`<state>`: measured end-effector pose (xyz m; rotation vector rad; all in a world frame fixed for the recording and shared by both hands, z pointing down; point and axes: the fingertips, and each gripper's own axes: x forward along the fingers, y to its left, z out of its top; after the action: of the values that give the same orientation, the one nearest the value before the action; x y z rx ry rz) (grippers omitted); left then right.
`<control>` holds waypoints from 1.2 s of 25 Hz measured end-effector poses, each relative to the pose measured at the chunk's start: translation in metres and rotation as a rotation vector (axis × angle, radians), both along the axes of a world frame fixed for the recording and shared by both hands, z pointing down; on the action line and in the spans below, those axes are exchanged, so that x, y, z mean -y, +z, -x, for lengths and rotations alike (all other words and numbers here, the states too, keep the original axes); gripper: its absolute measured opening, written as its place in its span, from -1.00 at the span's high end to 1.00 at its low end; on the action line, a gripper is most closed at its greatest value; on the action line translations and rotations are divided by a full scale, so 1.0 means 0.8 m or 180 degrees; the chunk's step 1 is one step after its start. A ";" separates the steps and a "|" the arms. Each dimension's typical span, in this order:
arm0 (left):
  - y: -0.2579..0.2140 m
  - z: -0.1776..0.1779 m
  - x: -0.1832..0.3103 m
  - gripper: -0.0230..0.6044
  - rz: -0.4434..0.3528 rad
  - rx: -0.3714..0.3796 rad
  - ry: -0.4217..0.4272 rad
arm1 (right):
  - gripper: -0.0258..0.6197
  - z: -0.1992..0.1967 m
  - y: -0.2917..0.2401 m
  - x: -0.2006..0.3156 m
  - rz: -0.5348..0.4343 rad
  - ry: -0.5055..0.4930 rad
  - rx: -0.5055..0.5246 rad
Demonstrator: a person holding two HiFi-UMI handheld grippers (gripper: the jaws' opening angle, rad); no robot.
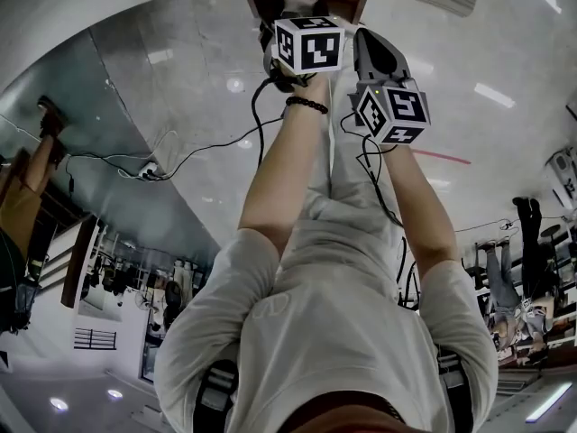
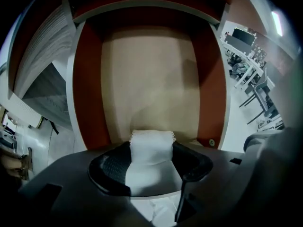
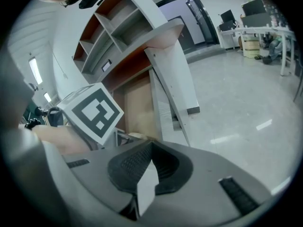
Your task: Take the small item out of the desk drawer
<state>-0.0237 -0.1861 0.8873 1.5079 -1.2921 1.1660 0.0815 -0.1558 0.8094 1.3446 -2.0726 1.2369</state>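
- The left gripper (image 2: 150,149) was clamped on a small white roll (image 2: 150,169), with its 2 black ribbed pads pressed against the roll's 2 sides.
- The right gripper (image 3: 150,143) was closed, and its 2 pad tips met at a point.
- The white roll had a frayed, gauze-like top edge and stood upright between the left pads, over the open drawer (image 2: 87,93). Whether it rested on the drawer bottom or hung clear of it could not be told.
- The drawer had red-brown side walls and a tan bottom, and the roll sat at the end nearest the left gripper.
- In the head view, both forearms reached toward the drawer. The left marker cube (image 1: 308,45) sat at the drawer's edge, and the right marker cube (image 1: 394,111) was just beside it, farther from the drawer.
- A black bead bracelet (image 1: 306,105) circled the left wrist.
- Black cables (image 1: 260,124) ran from the grippers across the glossy floor (image 1: 135,88).
- The right gripper view showed the left marker cube close by, the drawer's tan bottom behind it, and a pale desk (image 3: 163,32) with open shelves (image 3: 111,30) above.
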 end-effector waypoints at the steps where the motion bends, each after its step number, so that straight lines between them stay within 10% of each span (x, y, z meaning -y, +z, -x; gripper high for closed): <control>1: -0.001 0.001 0.000 0.06 0.0000 -0.0002 0.0006 | 0.92 0.000 0.000 -0.001 0.0007 0.0004 0.0000; 30: -0.038 0.008 -0.007 0.12 -0.0310 -0.0267 0.0077 | 0.92 0.005 -0.014 0.002 -0.0091 0.0038 -0.0067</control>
<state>-0.0303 -0.1803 0.8568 1.6297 -1.2931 1.0567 0.0776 -0.1575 0.7981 1.3786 -2.0782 1.1973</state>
